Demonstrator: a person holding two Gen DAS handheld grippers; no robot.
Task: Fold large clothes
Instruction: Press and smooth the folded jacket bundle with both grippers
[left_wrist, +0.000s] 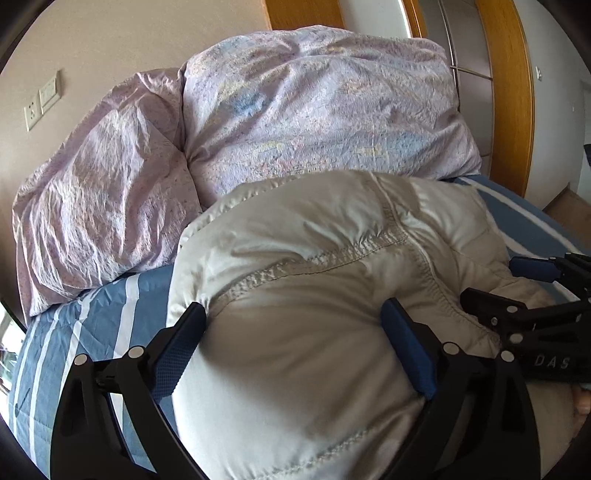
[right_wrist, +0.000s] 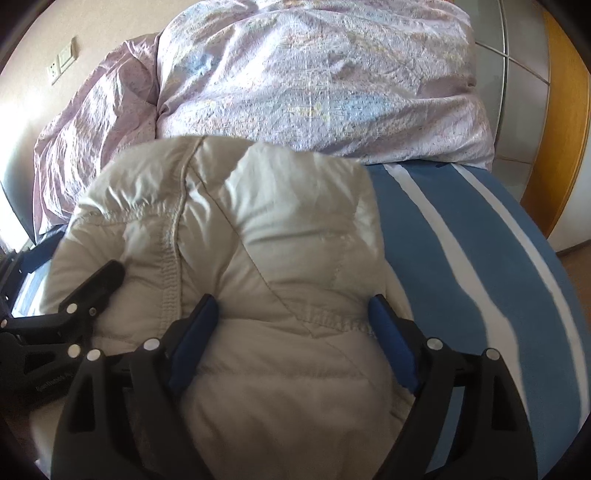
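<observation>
Striped bed (right_wrist: 461, 240) carries a puffy jacket (right_wrist: 258, 240); left gripper (left_wrist: 295, 332) and right gripper (right_wrist: 291, 325) both straddle it spread wide, seemingly pressing the bulk flat.

Duvet (right_wrist: 317, 85) blocks fwd; striped sheet (right_wrist: 480, 258) free right of jacket (right_wrist: 236, 236).

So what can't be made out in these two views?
- Both views: the cream padded jacket runs off the bottom edge; its shape is unclear.
- Either view: whether the left tool or right tool grips fabric; jacket bulges between wide jaws.
- The bedsheet under it.
</observation>
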